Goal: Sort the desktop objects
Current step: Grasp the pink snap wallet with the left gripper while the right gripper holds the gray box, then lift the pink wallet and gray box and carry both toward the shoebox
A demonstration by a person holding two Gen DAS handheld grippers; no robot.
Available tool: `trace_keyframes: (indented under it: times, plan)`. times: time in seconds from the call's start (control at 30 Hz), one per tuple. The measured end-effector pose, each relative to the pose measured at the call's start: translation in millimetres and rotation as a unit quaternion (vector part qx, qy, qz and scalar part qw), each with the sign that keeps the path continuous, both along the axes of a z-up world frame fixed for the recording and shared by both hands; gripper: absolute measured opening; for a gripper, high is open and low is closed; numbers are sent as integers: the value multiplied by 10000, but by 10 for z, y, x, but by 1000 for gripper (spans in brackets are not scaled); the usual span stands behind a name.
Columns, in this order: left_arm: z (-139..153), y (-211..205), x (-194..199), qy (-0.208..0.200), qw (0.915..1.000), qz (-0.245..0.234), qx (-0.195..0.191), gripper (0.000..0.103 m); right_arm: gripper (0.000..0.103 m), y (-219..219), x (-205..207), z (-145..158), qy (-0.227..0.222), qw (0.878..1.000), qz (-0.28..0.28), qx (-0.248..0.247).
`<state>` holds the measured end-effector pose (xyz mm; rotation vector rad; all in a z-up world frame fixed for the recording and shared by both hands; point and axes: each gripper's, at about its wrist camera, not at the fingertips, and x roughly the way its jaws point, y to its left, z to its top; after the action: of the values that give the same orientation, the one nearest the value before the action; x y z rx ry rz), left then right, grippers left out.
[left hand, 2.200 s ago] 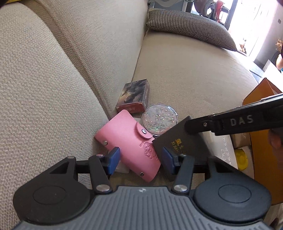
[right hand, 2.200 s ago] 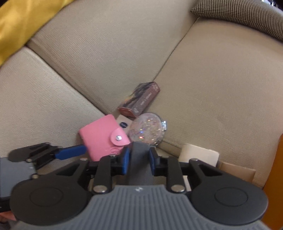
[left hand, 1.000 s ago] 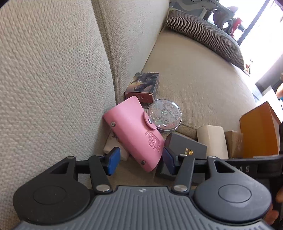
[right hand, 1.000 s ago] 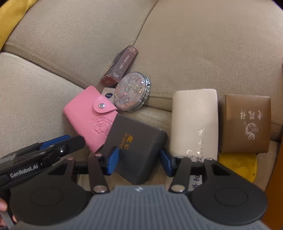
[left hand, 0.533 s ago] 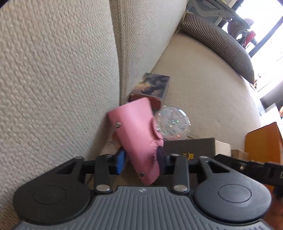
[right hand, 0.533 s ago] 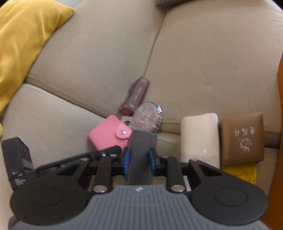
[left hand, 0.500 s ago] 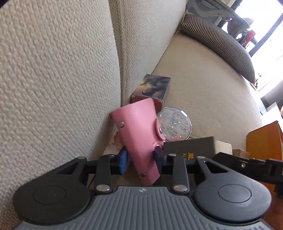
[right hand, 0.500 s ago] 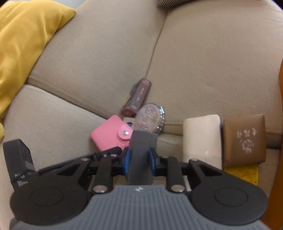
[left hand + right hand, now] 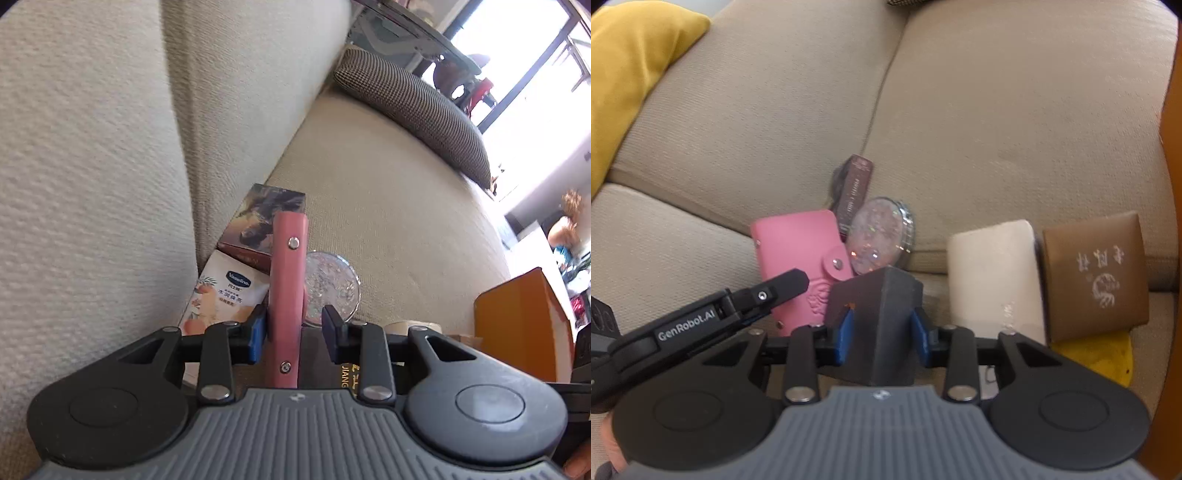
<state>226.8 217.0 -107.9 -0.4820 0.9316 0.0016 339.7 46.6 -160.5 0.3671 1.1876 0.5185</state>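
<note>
A pink snap wallet (image 9: 288, 280) stands on edge between the blue pads of my left gripper (image 9: 293, 332), which is shut on it. In the right wrist view the wallet (image 9: 798, 243) stands upright with a left finger (image 9: 764, 295) across its face. My right gripper (image 9: 882, 332) has a dark grey box (image 9: 882, 295) between its pads. Both pads touch the box while the jaws are opening. Behind them, a glittery round mirror (image 9: 875, 236) and a dark printed card box (image 9: 855, 184) lean in the sofa crease.
A white Vaseline sachet (image 9: 225, 291) lies by the sofa back. A cream box (image 9: 993, 273), a brown box (image 9: 1097, 273) and a yellow item (image 9: 1097, 354) lie to the right. An orange box (image 9: 524, 321) stands at the far right. There is a houndstooth cushion (image 9: 413, 107) and a yellow cushion (image 9: 631, 74).
Both grippers closed on their objects over the last second. The pink wallet turned from slanted to edge-on in the left jaws. The dark box now shows a corner and the right jaws stand slightly wider.
</note>
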Motion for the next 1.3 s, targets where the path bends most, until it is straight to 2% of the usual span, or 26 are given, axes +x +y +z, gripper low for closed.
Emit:
trace_keyframes:
  times: [0.07, 0.13, 0.17, 0.23, 0.33, 0.4, 0.53, 0.6, 0.7, 0.77, 0.83, 0.93, 1.07, 1.13, 1.3]
  plan:
    - [-69, -49, 43, 139, 9998, -22, 127, 36, 38, 27, -9, -22, 3, 10000, 11, -84]
    - [-74, -74, 28, 158, 9994, -9, 322, 25, 38, 43, -29, -4, -65, 9998, 57, -162]
    - [-66, -65, 14, 146, 9992, -1, 376, 23, 38, 48, -38, 14, -113, 9997, 86, -203]
    - [-40, -2, -35, 131, 9997, 70, 214, 21, 38, 30, -74, 72, -233, 9994, 131, -232]
    - [19, -34, -95, 262, 9986, -8, 459, 20, 39, 13, -139, 130, -323, 9979, 216, -512]
    - [60, -60, -145, 332, 9978, -122, 562, 20, 41, -14, -184, 129, -257, 9972, 253, -650]
    - [117, -150, -281, 289, 9953, -415, 821, 20, 48, -12, -267, 27, 193, 9976, 283, -604]
    - [98, -224, -285, 325, 9932, -533, 984, 20, 51, -1, -290, -11, 237, 9981, 221, -518]
    - [4, -233, -321, 450, 9939, -528, 861, 20, 54, 39, -276, -43, 271, 9987, 197, -396]
    - [-21, -195, -324, 394, 9954, -465, 737, 20, 58, 57, -247, -121, 372, 9990, 130, -219]
    - [-55, -117, -327, 365, 9968, -431, 570, 20, 58, 96, -253, -109, 233, 9994, 117, -233]
    - [-69, -107, -328, 353, 9969, -407, 569, 20, 59, 126, -268, -96, 64, 9996, 129, -242]
    - [-62, -117, -340, 356, 9974, -318, 540, 20, 46, -7, -271, -34, 45, 10000, 45, 39]
    - [-68, -98, -336, 349, 9978, -299, 484, 20, 41, -44, -294, 58, -134, 9998, 92, 106]
    - [-31, -149, -352, 311, 9968, -375, 633, 20, 36, 52, -446, 394, -676, 9965, 452, -184]
